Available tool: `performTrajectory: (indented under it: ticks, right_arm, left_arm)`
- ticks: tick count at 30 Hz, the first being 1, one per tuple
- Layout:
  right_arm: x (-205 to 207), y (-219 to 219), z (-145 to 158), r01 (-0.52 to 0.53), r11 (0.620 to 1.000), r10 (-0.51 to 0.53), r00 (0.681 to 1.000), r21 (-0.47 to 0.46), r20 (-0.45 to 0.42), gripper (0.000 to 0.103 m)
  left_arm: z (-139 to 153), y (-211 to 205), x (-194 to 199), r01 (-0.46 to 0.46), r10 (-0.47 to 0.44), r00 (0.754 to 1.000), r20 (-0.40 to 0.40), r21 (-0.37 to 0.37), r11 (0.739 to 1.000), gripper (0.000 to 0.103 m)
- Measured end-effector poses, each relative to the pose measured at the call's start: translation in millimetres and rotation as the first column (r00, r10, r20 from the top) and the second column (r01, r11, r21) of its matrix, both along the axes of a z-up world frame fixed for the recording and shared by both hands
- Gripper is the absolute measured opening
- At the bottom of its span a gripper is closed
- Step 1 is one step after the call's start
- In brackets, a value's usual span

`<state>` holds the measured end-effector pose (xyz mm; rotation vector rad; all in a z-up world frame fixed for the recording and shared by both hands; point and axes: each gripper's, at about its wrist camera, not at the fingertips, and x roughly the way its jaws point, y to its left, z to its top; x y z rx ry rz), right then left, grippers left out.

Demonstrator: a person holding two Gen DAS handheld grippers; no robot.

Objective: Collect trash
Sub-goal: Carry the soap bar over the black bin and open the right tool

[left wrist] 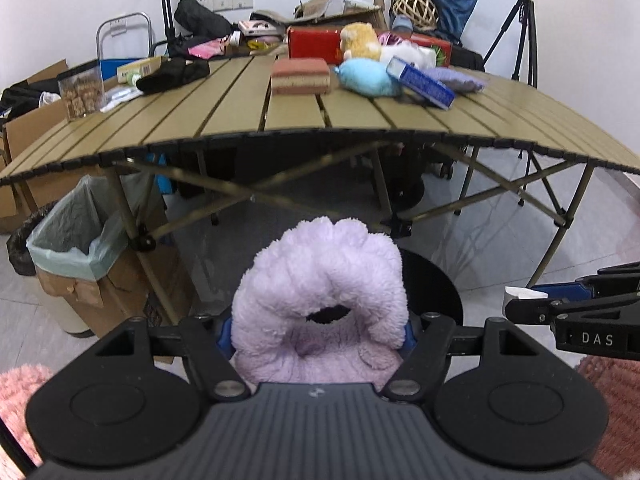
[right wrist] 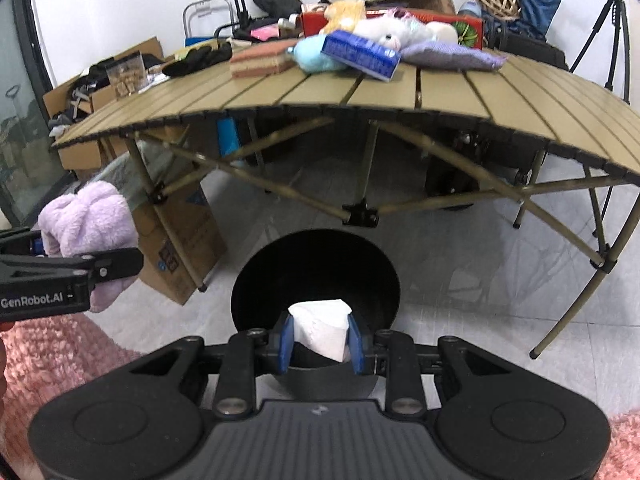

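My right gripper (right wrist: 319, 342) pinches a white tissue (right wrist: 320, 326) over the black bin (right wrist: 256, 280); I should release only once it's inside the rim. My left gripper (left wrist: 318, 334) clamps the lilac plush (left wrist: 320, 300) beside it.

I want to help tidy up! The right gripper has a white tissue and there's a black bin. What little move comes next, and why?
Probably lower the right gripper a little further and let go. Its pads are shut on the white tissue, which already hangs right over the black bin's open mouth, so it should drop inside.
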<state>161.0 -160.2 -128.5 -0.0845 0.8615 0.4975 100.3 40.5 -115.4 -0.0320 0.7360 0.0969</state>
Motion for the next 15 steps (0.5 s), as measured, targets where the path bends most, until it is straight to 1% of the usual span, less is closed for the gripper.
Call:
performTrajectory:
  ticks: [6,15]
  right_arm:
    - [6.8,7.1,-12.7,-0.014,1.0,0.013,0.999,-0.02,-0.048,0.027]
    - [21.5,20.7,-30.4,-0.035,0.998,0.029,0.995,-0.058,-0.094,0.027]
  left_arm:
    - [-10.1,8.0,3.4,-0.01,0.009,0.999,-0.032,-0.026,1.0,0.067]
    - [-23.3,19.5,10.5,-0.029,0.025,0.997,-0.07,-0.053,0.998,0.065]
